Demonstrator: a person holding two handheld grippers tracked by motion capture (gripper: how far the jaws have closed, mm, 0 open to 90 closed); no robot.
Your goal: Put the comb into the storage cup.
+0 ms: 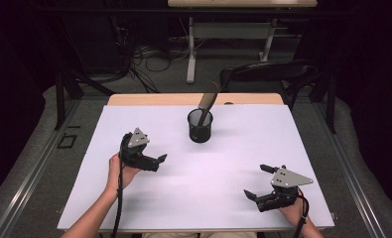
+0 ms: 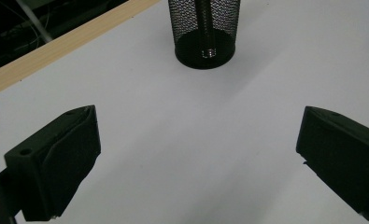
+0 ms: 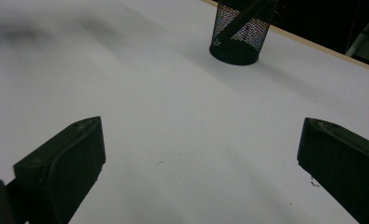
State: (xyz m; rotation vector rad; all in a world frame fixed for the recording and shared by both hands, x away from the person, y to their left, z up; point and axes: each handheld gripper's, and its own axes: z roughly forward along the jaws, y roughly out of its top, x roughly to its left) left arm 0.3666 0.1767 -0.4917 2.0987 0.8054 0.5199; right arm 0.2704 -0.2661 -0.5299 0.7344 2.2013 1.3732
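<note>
A black mesh cup (image 1: 200,127) stands upright at the far middle of the white table (image 1: 243,148). A long tool with a tan upper end (image 1: 208,100) leans in it; its dark shaft (image 3: 245,17) crosses the cup's inside. My left gripper (image 1: 159,161) hovers left of and nearer than the cup, held in a hand, and is open with nothing between its fingers. From the left gripper view the cup (image 2: 204,32) is straight ahead. My right gripper (image 1: 255,181) is near the front right, open and empty, with the cup (image 3: 239,36) far ahead of it.
A wooden strip (image 1: 159,99) runs along the table's far edge. Behind it are a black chair (image 1: 268,73), a white desk frame (image 1: 191,54) and cables on the floor. Broad white surface lies between both grippers and the cup.
</note>
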